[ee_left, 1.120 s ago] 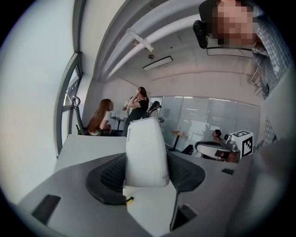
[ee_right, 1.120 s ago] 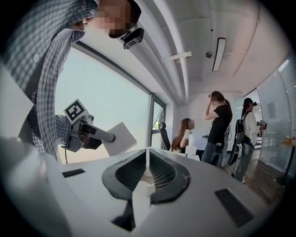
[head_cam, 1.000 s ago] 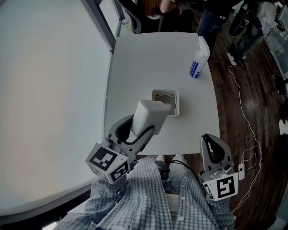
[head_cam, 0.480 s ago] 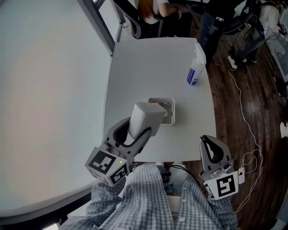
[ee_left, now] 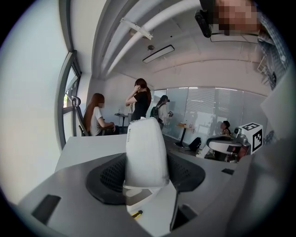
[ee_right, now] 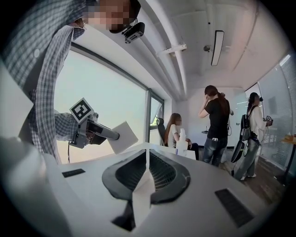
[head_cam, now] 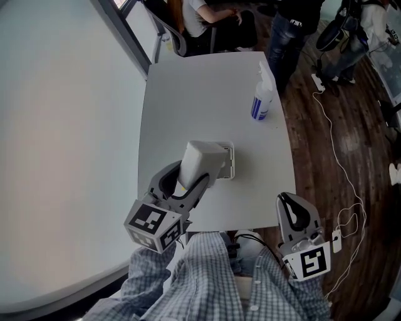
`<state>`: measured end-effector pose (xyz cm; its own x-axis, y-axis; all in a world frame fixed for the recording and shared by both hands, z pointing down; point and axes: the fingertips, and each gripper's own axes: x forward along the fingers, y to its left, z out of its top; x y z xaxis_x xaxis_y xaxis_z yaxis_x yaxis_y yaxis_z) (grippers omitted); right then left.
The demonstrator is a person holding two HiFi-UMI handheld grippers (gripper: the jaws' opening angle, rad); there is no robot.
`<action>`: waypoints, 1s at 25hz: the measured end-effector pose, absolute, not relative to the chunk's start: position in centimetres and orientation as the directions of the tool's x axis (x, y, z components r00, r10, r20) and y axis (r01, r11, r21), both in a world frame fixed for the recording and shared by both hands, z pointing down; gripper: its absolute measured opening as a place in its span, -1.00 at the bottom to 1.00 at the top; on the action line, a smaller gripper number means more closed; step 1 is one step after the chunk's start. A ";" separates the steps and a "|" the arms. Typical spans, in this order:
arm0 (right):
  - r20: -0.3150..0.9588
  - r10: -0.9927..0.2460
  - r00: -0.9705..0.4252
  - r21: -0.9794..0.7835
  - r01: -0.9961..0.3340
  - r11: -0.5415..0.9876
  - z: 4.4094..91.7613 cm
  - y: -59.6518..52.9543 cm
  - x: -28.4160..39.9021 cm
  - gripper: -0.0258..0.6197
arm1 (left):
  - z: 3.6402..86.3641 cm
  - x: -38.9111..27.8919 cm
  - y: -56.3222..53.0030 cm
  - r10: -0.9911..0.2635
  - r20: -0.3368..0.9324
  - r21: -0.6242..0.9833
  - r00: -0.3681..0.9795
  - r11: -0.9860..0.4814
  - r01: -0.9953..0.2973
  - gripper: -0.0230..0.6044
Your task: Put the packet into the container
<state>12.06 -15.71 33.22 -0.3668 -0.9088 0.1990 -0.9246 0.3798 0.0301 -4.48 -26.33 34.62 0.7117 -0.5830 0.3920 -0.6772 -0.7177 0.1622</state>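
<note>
My left gripper (head_cam: 190, 182) is shut on a white packet (head_cam: 202, 160), which it holds upright above the white table (head_cam: 188, 94). The packet hangs over the left part of the small white container (head_cam: 229, 164) and hides most of it. In the left gripper view the packet (ee_left: 147, 152) stands between the dark pads (ee_left: 108, 178), and the container cannot be seen there. My right gripper (head_cam: 294, 216) is off the table's near right corner, its jaws shut with nothing in them (ee_right: 145, 171). The right gripper view shows the packet (ee_right: 122, 136) from the side.
A blue and white spray bottle (head_cam: 261, 95) stands near the table's far right edge. People sit and stand beyond the far end (head_cam: 213, 15). A white cable (head_cam: 341, 163) trails over the wooden floor on the right. A light wall runs along the left.
The packet in my left gripper now covers more of the container than before. The head view has shifted, so the table sits lower and further left. The right gripper has stayed put.
</note>
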 end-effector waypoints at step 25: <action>0.273 -0.917 -0.291 -0.001 -0.953 0.302 36.0 -15.2 15.8 -0.82 | 44.0 -1.6 -30.7 -0.485 0.588 0.130 0.647 -0.733 -0.668 -0.08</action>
<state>15.80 -15.20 35.96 -0.2908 -0.9171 0.2727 -0.9533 0.3020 -0.0010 -1.59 -30.70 44.02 0.6474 -0.4854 0.5875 -0.6677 -0.7330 0.1302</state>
